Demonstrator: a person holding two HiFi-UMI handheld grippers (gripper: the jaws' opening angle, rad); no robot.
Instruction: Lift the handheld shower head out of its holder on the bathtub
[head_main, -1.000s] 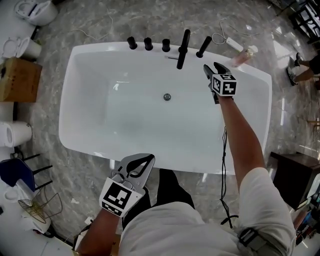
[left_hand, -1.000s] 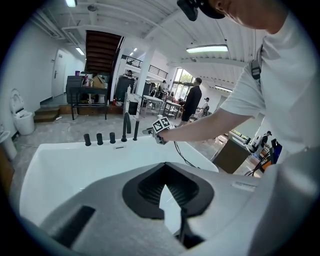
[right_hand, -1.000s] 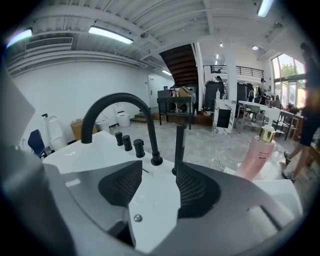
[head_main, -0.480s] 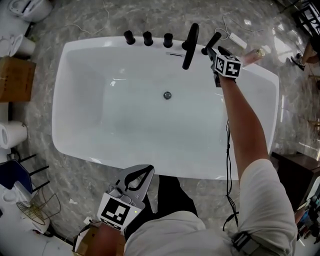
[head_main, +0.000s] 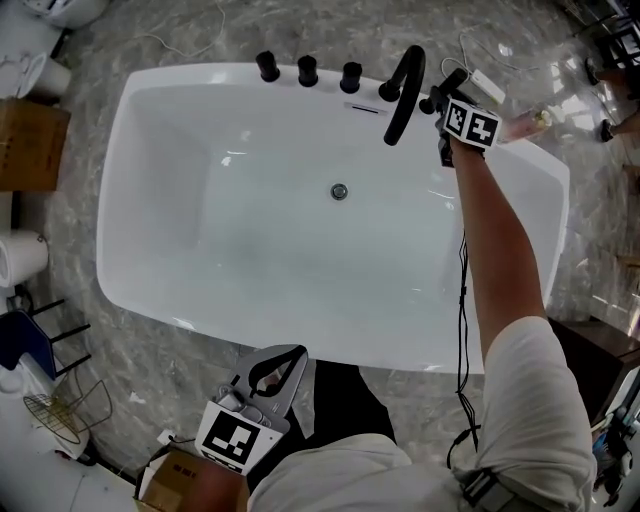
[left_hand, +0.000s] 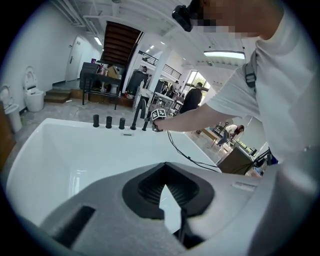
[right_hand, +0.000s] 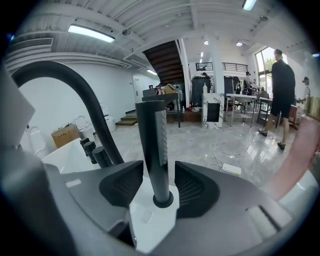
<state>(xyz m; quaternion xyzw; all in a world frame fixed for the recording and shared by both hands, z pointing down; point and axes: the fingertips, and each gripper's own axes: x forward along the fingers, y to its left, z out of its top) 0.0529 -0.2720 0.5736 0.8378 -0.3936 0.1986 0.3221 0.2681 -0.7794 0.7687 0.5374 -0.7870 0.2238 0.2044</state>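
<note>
Bright even light, ceiling panel (left_hand: 225, 54) glowing above the left claw (left_hand: 165, 182), claw blurred close up, edges bent, corners dark

On far rim of bathtub (head_main: 350, 345): three knobs (head_main: 308, 69) in a row, spout (head_main: 403, 90) just right of them, handheld shower head (right_hand: 155, 150) rightmost, upright in holder (right_hand: 162, 200). Drain (head_main: 340, 191) in tub floor, nearer than spout. Cardboard box (head_main: 25, 145) on floor, left of tub.
</note>
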